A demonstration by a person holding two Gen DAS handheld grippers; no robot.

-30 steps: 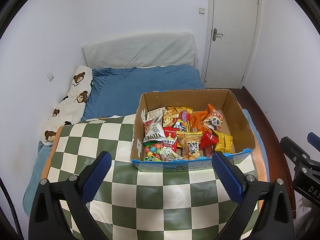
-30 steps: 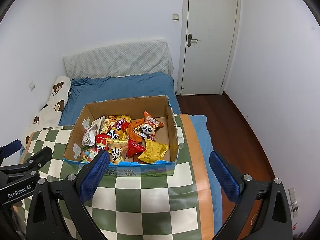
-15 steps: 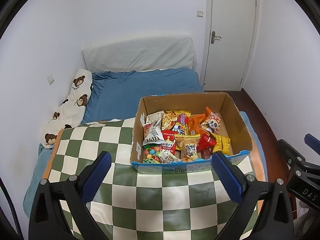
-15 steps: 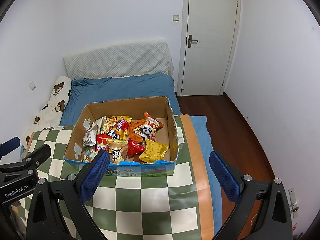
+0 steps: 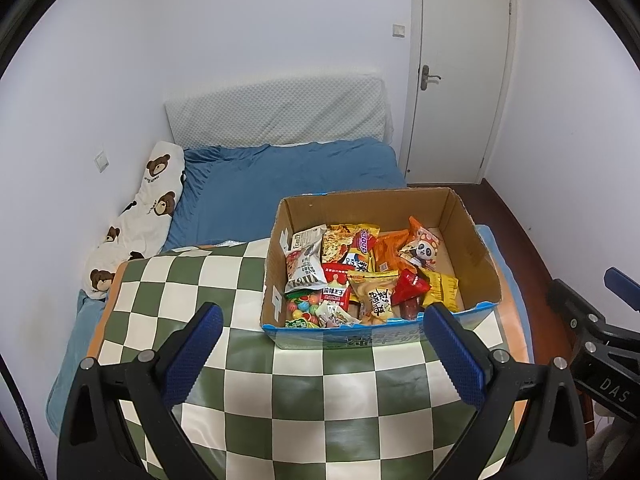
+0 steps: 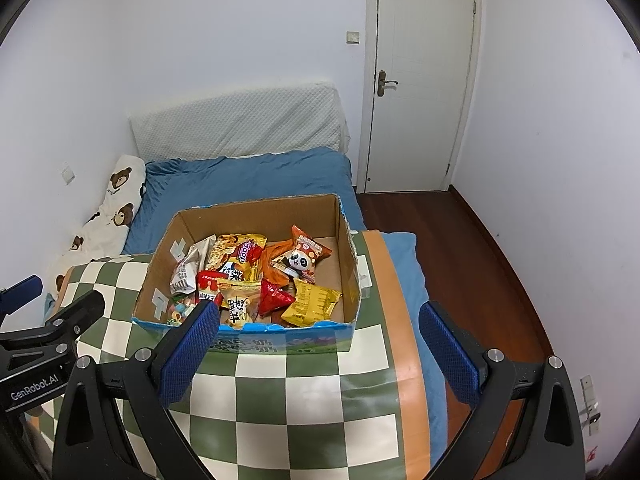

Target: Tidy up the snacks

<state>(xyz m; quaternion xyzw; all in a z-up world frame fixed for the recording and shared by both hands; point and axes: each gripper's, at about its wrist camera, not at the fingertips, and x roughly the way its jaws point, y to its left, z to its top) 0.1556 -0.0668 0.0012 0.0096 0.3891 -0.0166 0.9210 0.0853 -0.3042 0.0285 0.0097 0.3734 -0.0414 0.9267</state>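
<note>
An open cardboard box (image 5: 472, 236) stands on the green-and-white checkered tabletop (image 5: 304, 396); it also shows in the right wrist view (image 6: 344, 236). It holds several snack packets: a panda packet (image 5: 422, 246), a red packet (image 5: 410, 286), a yellow packet (image 6: 312, 304), a silver packet (image 5: 306, 264). My left gripper (image 5: 320, 344) is open and empty, held above the table in front of the box. My right gripper (image 6: 318, 344) is open and empty, in front of the box's right half.
A bed with a blue sheet (image 5: 280, 184) lies behind the table, with a bear-print pillow (image 5: 140, 216) at its left. A white door (image 6: 420, 80) and wooden floor (image 6: 460, 248) are to the right. The table's orange edge (image 6: 394, 300) runs along the right.
The left gripper has drawn back and risen a little, so the box looks smaller and lower. The right gripper has barely moved. Both stay open.
</note>
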